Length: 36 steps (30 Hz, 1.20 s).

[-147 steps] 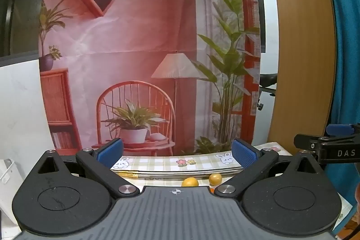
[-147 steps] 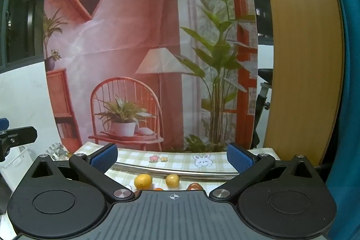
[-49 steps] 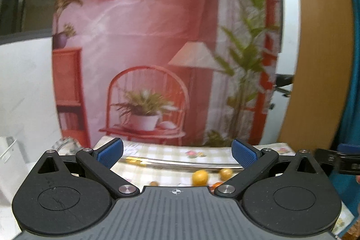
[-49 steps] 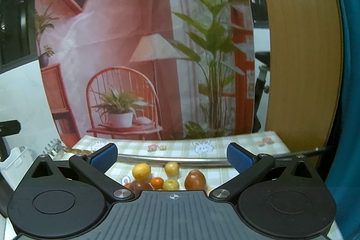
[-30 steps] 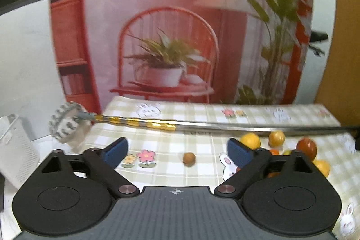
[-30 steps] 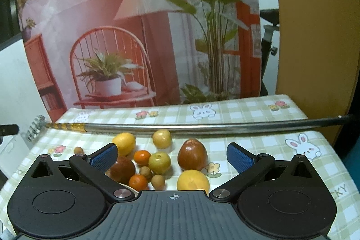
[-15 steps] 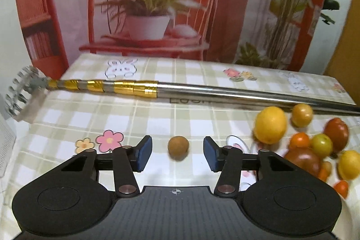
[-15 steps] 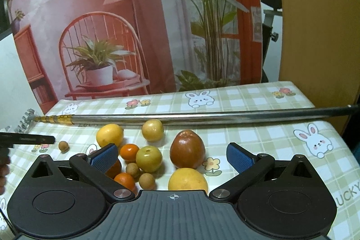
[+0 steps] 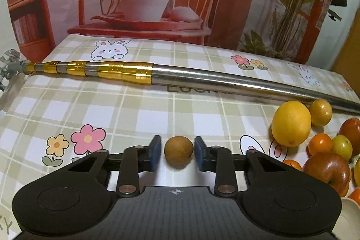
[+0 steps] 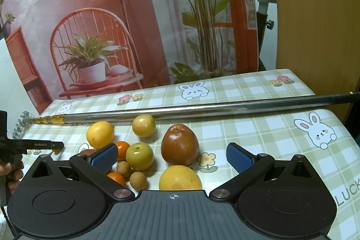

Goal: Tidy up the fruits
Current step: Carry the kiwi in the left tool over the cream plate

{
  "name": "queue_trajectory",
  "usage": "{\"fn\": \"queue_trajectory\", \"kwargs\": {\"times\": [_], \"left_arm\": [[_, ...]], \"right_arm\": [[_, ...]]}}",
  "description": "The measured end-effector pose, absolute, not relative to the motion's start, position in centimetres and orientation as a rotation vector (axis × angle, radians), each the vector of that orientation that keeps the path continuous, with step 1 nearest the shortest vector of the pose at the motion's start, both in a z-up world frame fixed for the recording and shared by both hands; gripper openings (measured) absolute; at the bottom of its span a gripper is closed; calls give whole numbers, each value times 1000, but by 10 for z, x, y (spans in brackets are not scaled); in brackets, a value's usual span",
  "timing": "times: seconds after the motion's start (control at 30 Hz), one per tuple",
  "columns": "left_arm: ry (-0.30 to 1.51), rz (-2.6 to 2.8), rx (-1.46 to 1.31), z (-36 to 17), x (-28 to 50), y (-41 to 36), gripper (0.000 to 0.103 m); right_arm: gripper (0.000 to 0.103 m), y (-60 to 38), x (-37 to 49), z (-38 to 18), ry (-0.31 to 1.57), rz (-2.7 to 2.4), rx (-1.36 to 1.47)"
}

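Early in the sorting, by the look of it; small round brown fruit point(image 9: 178, 150) alone on the checked-cloth counter point(image 9: 112, 114), bracketed by the left tongs point(image 9: 177, 155), narrowed to a sliver of gap on each side, not yet touching; right tongs point(image 10: 172, 158) spread wide and empty above the cluster: dark red pear-shaped fruit point(image 10: 180, 147), large yellow citrus point(image 10: 180, 178), green-yellow round fruit point(image 10: 140, 156), small oranges; all loose, nothing visibly gathered. Long steel pole with gold collars point(image 9: 202, 78) barring the far side; bare cloth left of the brown fruit; cluster crowded to the right.
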<state>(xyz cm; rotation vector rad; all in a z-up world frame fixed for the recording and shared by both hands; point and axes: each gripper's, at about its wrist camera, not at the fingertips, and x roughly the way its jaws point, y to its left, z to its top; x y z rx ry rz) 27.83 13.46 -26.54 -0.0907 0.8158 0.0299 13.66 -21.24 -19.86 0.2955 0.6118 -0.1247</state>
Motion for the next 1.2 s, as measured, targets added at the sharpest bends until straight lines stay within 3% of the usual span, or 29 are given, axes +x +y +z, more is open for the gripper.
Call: {"fn": "queue_trajectory", "kwargs": {"times": [0.63,0.97,1.2], "left_arm": [[758,-21,-63,-240,236,111,29],[730,-140,-91,-225,193,85,29],[730,-172,-103,-223,174,69,29]], "right_arm": [[102,-227,134,-220,646,-151,311],[85,-243,157,-253,744,-95,412],[85,-243,159,-256,744,-85,423]]}}
